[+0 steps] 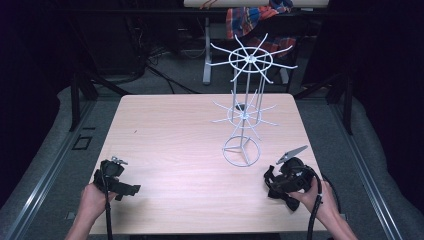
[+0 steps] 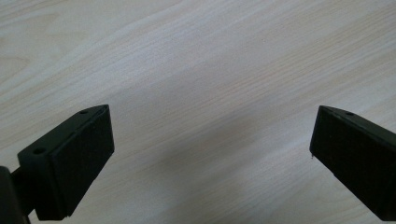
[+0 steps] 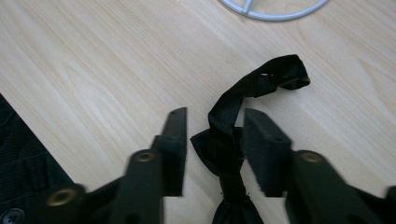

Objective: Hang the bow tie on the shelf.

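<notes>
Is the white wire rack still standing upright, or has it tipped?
Upright. In the high view the wire rack stands on its ring base flat on the table, its post vertical with both tiers of hooks level.

Desk (image 1: 170,140): pale wood, fine grain lines. Two-tier wire display stand (image 1: 245,100): white. Left claw (image 2: 210,154) and right claw (image 3: 212,149): black, brass-coloured rivets on the right. Bow tie (image 3: 233,135): black fabric. Cloth (image 1: 250,17) behind desk: red, blue, orange pattern.

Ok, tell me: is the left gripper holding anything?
No, the left gripper is open wide, with bare table between its jaws.
</notes>
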`<state>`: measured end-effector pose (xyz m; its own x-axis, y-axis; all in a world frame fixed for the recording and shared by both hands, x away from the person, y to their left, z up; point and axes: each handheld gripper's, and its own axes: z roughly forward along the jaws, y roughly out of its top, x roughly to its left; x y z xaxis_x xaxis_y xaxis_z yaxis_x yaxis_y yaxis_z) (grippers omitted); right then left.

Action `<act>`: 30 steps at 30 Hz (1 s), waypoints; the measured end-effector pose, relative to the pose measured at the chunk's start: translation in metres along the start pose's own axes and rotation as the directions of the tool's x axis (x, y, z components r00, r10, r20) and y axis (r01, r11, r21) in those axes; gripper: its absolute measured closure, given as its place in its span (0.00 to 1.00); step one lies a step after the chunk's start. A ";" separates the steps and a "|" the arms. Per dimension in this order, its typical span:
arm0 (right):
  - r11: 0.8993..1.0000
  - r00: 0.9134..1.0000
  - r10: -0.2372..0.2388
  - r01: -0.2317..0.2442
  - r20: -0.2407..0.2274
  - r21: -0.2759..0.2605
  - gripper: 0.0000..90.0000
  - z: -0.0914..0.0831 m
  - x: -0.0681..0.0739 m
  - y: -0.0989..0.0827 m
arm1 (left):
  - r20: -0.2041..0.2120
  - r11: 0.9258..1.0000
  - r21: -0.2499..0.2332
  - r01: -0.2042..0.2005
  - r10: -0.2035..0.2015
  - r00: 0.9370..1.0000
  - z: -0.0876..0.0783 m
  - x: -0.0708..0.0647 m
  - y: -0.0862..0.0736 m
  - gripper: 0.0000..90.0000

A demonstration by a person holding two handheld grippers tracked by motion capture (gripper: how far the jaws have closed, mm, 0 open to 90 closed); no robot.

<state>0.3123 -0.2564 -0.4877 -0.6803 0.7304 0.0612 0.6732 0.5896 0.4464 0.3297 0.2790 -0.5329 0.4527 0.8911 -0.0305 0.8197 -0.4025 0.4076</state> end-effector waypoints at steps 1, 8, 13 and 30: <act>1.000 1.000 -0.005 0.005 -0.006 0.002 0.87 -0.001 0.000 -0.001 | 0.001 1.000 0.001 0.001 -0.001 1.000 0.000 0.000 0.000 0.00; 1.000 1.000 -0.008 0.008 0.016 -0.012 0.98 -0.009 -0.001 -0.003 | 0.003 1.000 0.001 -0.005 0.005 1.000 0.000 0.000 0.000 0.00; 0.999 1.000 -0.005 0.006 0.030 -0.047 0.98 -0.021 -0.003 -0.005 | 0.003 1.000 0.004 -0.002 0.002 1.000 0.000 0.000 0.000 0.00; 0.990 1.000 0.004 -0.003 0.010 -0.142 0.99 -0.053 -0.007 0.004 | 0.005 1.000 0.004 -0.001 0.001 1.000 0.000 0.000 0.000 0.00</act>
<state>0.3039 -0.2774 -0.4390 -0.6744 0.7365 0.0537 0.6270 0.5327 0.5685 0.3297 0.2788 -0.5330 0.4550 0.8898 -0.0346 0.8208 -0.4040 0.4037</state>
